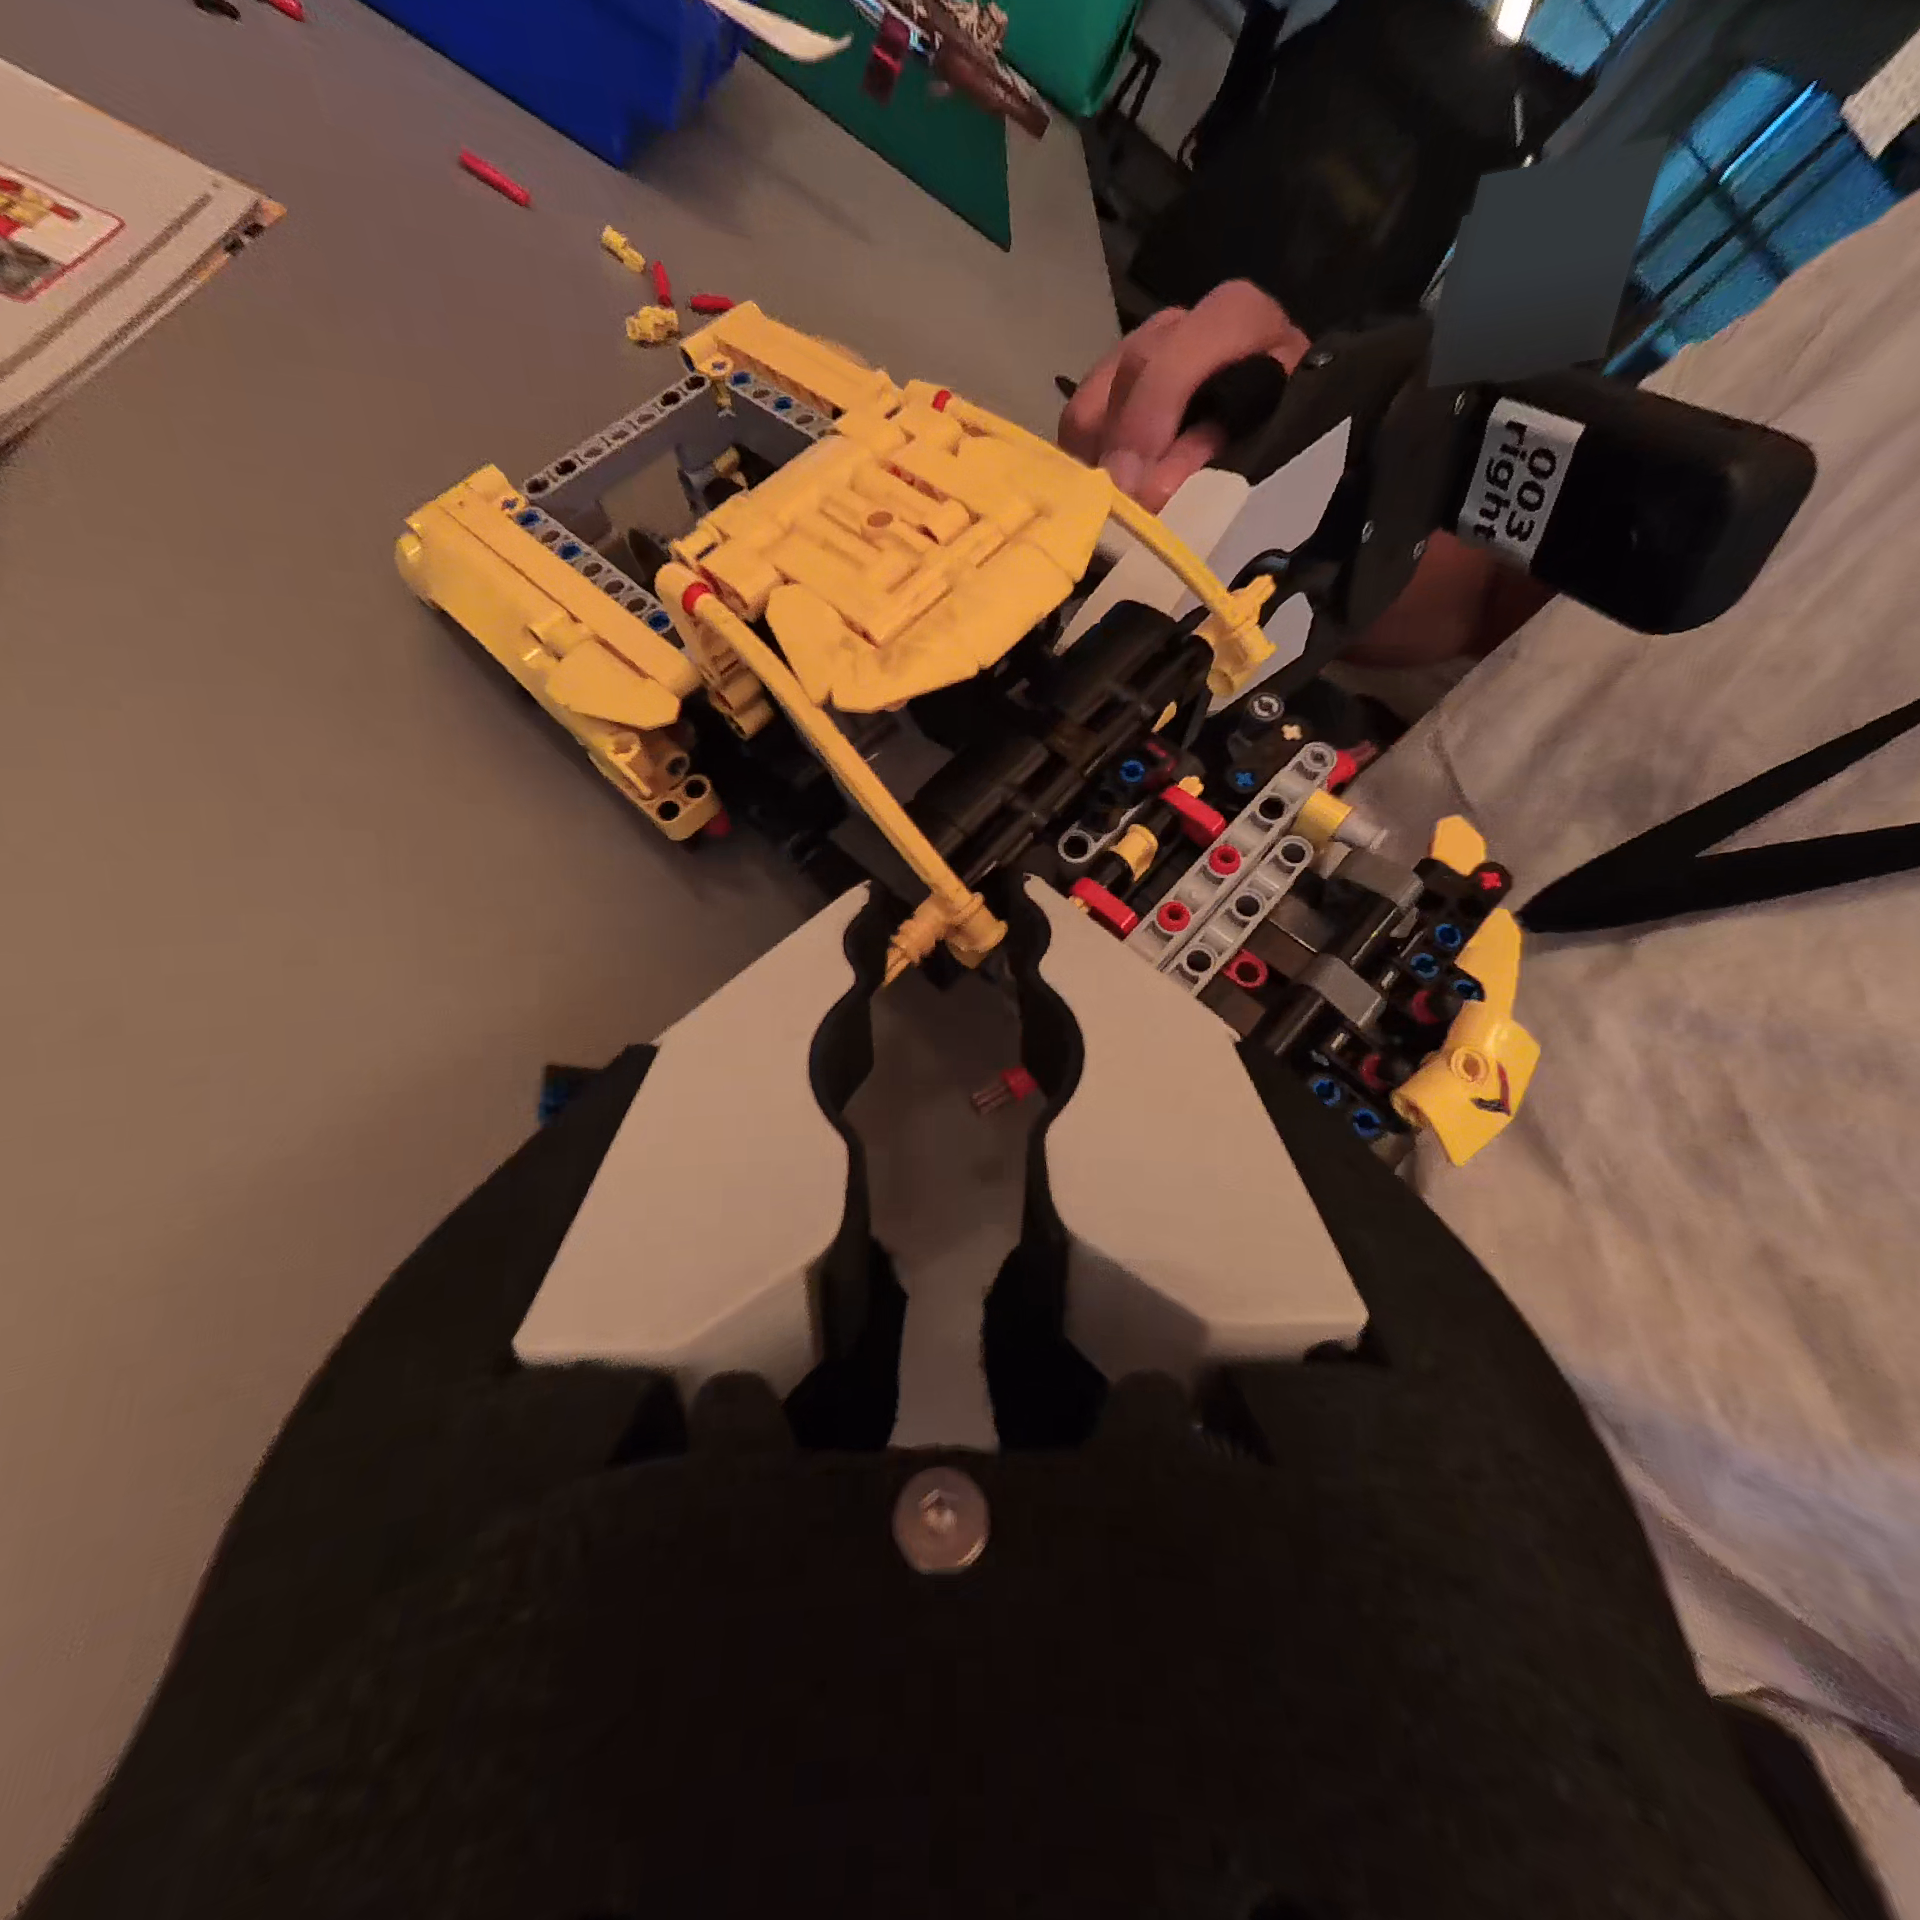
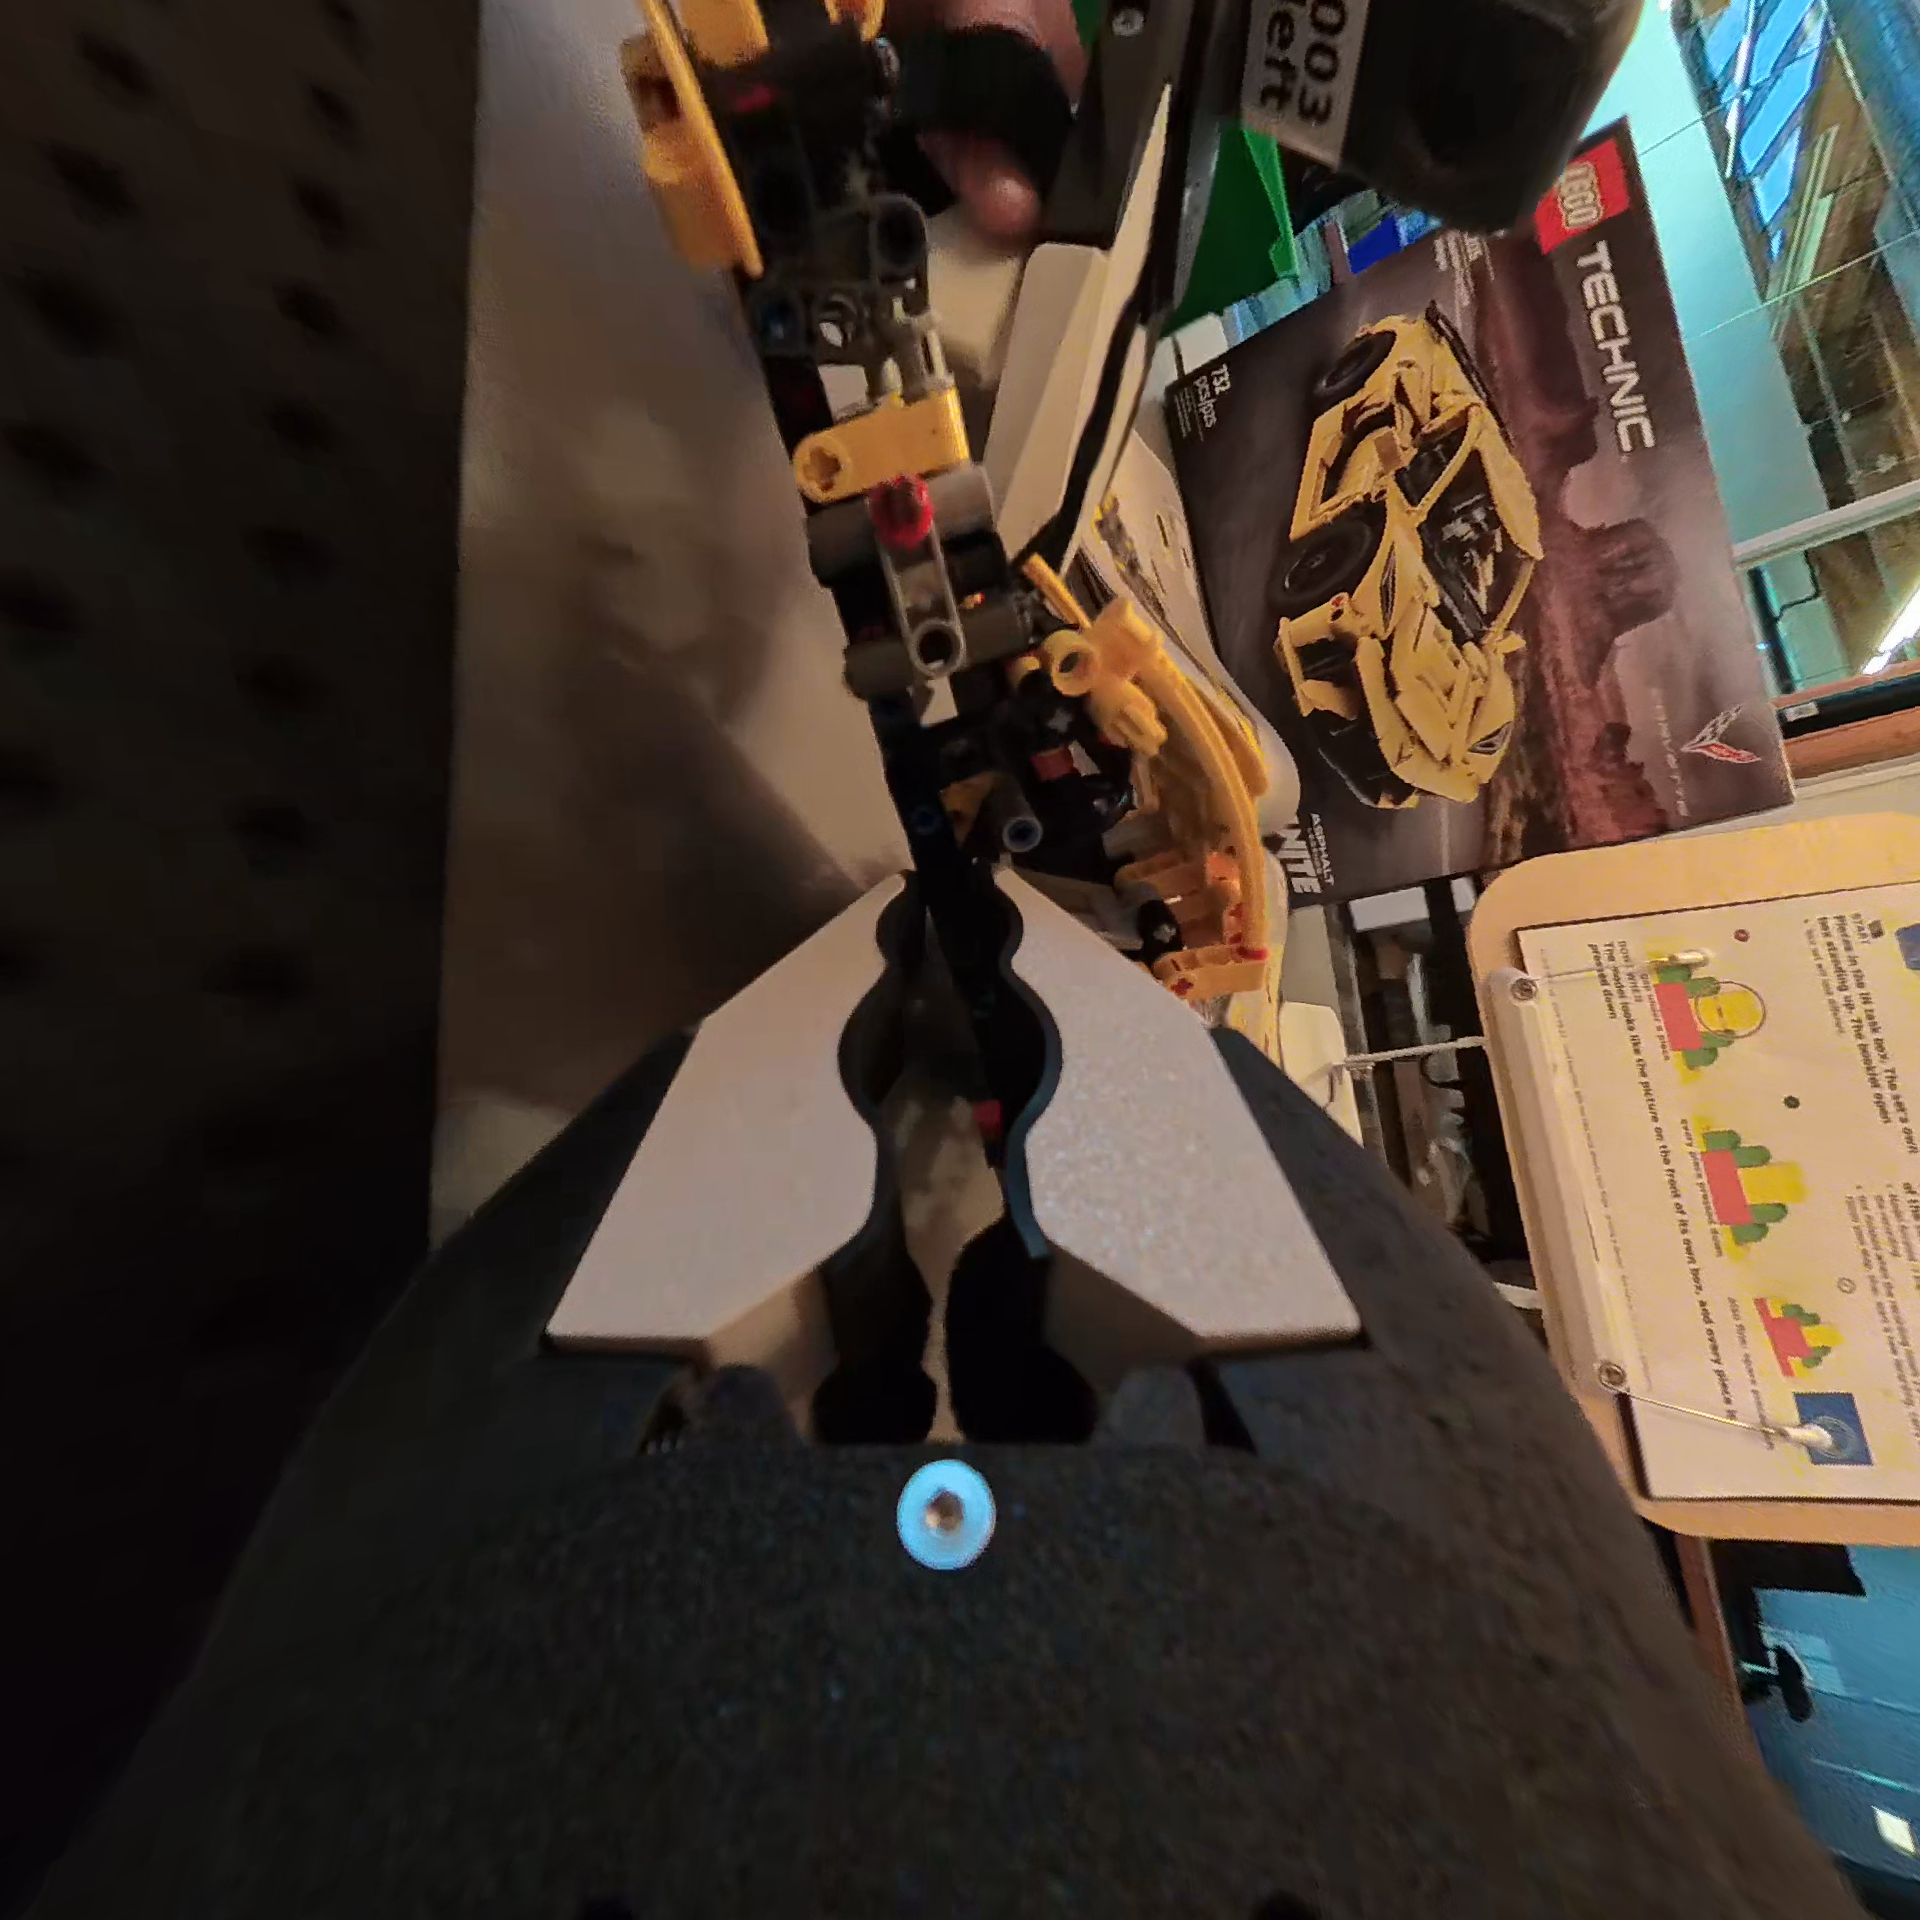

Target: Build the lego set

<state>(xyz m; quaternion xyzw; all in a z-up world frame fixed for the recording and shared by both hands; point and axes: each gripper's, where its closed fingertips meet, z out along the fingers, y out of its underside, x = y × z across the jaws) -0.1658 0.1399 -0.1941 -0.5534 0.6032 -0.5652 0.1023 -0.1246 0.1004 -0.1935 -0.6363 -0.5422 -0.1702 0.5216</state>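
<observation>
The half-built yellow and black lego car [image 1: 883, 540] lies on the grey table [image 1: 260, 935], its open chassis of grey beams and red and blue pins [image 1: 1226, 883] toward me. My left gripper [image 1: 940, 925] is shut on the yellow connector at the end of a yellow flexible hose [image 1: 831, 748] on the car. My right gripper [image 2: 956, 935] is shut on a black beam [image 2: 940, 862] at the car's edge, and it also shows in the left wrist view [image 1: 1288, 582] at the car's far side. The left gripper [image 2: 1081, 343] shows beyond the car in the right wrist view.
Instruction booklets [image 1: 94, 260] lie at the far left. Loose red and yellow pieces [image 1: 655, 301] and a red pin [image 1: 494, 177] lie behind the car. A blue bin [image 1: 582, 62] stands at the back, a white cloth [image 1: 1714, 1143] at the right. The set's box [image 2: 1507, 540] and a board with a sheet [image 2: 1714, 1195] stand nearby. My right gripper's tips are some 30 cm from the red pin [image 1: 494, 177].
</observation>
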